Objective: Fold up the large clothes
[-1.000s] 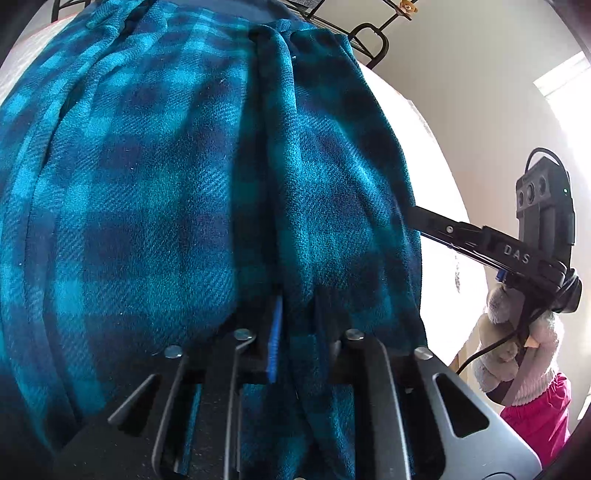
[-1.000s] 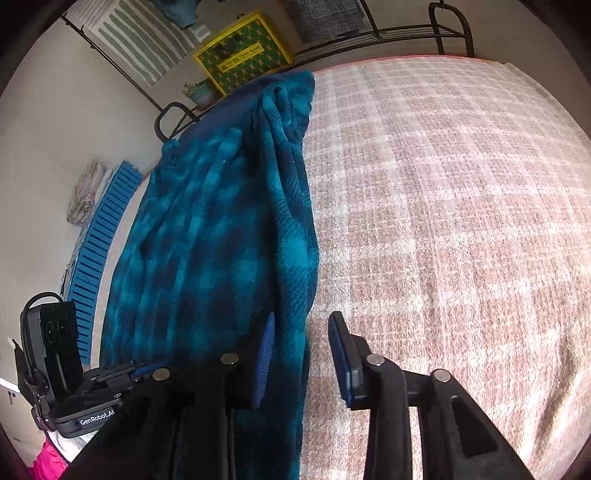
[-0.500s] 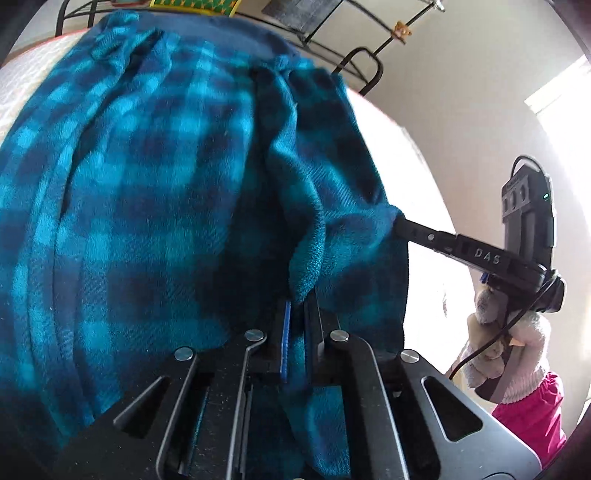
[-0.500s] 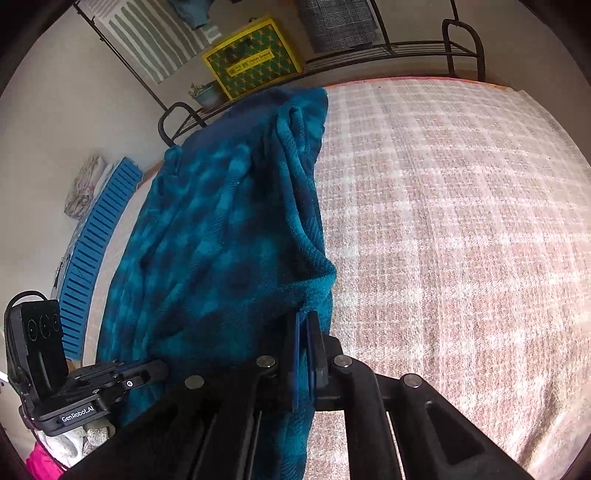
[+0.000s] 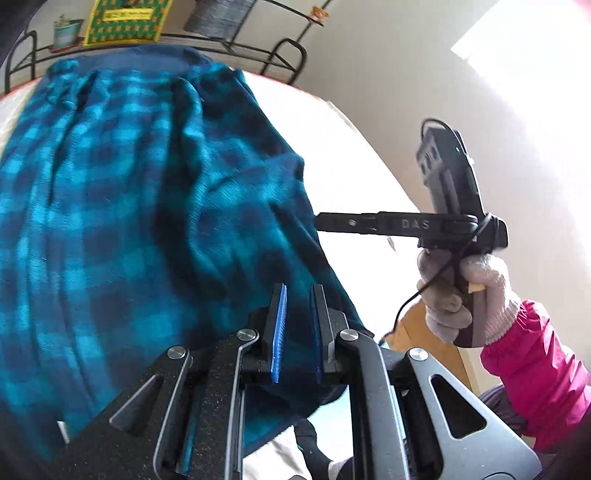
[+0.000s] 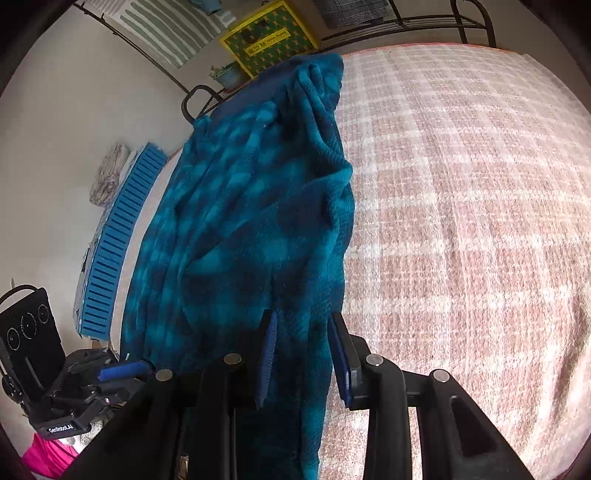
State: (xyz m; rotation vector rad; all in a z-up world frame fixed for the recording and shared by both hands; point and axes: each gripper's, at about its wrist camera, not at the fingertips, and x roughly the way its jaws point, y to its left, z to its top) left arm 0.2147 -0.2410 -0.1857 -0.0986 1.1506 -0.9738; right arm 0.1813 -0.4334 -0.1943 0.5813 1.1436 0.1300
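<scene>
A teal and navy plaid fleece garment (image 5: pixel 110 221) lies lengthwise on the bed, bunched into long folds (image 6: pixel 240 221). My left gripper (image 5: pixel 297 325) hovers over its near right edge. Its jaws are opening, a narrow gap shows between the blue pads, and no fabric is pinched. My right gripper (image 6: pixel 303 350) stands at the garment's right edge with its jaws opening. A strip of fleece hangs loosely between its pads. In the left wrist view the right gripper (image 5: pixel 319 221) points sideways at the garment's edge, held by a gloved hand (image 5: pixel 465 295). The left gripper (image 6: pixel 125 369) appears low on the left in the right wrist view.
The pink and white checked bed cover (image 6: pixel 461 221) spreads to the right of the garment. A black metal rack (image 5: pixel 229 48) with a yellow-green box (image 6: pixel 269 33) and a potted plant (image 5: pixel 66 33) stands behind the bed. A blue slatted crate (image 6: pixel 122 236) lies by the left wall.
Half a second ago both grippers were shut on folds of the garment's near edge. Now both sets of jaws have parted, and the left gripper has risen and pulled back.
</scene>
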